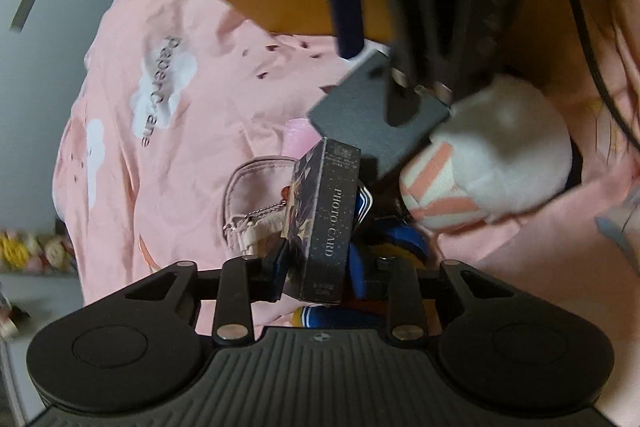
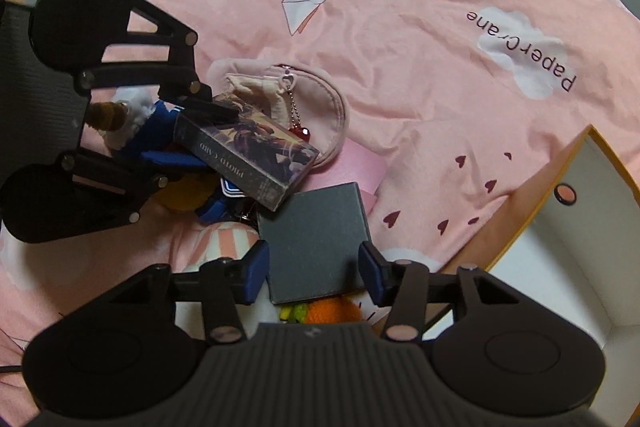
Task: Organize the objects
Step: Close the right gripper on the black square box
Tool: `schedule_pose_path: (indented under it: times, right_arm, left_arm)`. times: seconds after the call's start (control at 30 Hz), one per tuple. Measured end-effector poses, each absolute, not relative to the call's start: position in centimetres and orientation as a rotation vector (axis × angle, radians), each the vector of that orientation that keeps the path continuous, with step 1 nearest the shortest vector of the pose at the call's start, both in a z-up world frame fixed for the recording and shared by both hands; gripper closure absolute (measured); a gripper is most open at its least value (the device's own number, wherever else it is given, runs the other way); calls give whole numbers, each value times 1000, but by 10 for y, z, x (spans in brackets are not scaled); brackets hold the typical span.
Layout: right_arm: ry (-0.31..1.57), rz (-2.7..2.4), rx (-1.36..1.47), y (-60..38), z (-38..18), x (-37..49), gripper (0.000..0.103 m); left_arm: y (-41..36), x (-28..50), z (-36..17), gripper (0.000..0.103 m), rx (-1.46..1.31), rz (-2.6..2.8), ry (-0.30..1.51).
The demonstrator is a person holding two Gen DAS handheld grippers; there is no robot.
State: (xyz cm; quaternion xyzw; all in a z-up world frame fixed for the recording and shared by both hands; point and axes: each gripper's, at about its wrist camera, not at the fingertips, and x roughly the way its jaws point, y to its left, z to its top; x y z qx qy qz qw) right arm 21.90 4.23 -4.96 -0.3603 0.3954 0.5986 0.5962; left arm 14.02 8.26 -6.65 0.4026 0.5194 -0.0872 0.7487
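Over the pink bedspread (image 2: pixel 400 75) our left gripper (image 1: pixel 320 259) is clamped on the photo card box (image 1: pixel 326 223), while our right gripper (image 2: pixel 312 271) stands open around the grey box (image 2: pixel 316 239) without pressing it.

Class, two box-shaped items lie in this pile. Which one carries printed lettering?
The photo card box, held in the left gripper, reads "PHOTO CARD"; the plain grey box has none.
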Motion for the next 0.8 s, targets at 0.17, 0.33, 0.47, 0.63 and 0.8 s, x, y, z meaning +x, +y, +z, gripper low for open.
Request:
schedule_pose_path:
  times: [0.17,0.33,0.47,0.63,0.8]
  right_arm:
    - [963,1424,-844,50,-50,217,51]
    - [1000,1383,-928,71,-60,203,48]
    - [1008,1311,-996,84,-76,194,37]
    - [997,1227,-1034,98,-87,189,26]
    - [942,1148,-1104,111,-98,183,24]
  left_arm:
    - [127,158,-29,75,423,-77,1162]
    - [169,164,-18,75,108,18,1171]
    - [183,159,-16,76,20,40,1159]
    - [189,158,-20,76,-5,34,1138]
    - [194,154,-20,76,-36,33,1116]
